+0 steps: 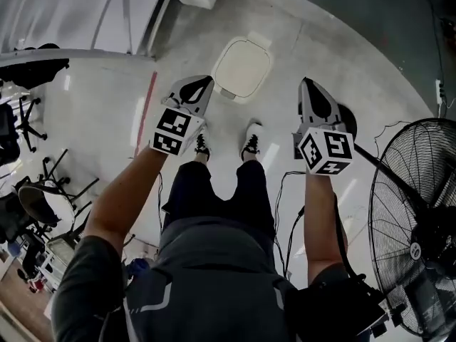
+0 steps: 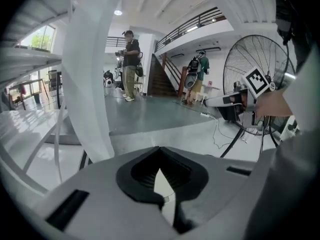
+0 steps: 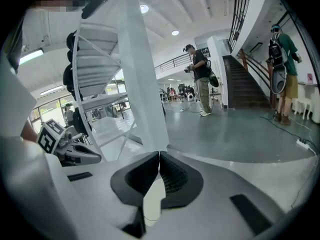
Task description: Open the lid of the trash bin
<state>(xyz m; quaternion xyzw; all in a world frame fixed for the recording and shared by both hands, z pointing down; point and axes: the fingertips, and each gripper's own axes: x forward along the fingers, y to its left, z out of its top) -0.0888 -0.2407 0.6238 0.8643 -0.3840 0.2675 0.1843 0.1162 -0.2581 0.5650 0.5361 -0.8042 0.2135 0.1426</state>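
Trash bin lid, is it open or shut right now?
Shut. In the head view the trash bin lid lies flat, covering the whole top, with no opening showing.

No word, number or brand can be read anywhere in these views. The only printed marks are black-and-white square patterns (codes, not letters). One set is on the left marker cube [image 1: 173, 132] of the left tool [image 1: 205, 83], the other on the right marker cube [image 1: 326, 152] of the right tool [image 1: 306, 84]. The fan [image 1: 420, 219] at the near right carries a small round badge [image 1: 415, 250] at its hub, too small to read.
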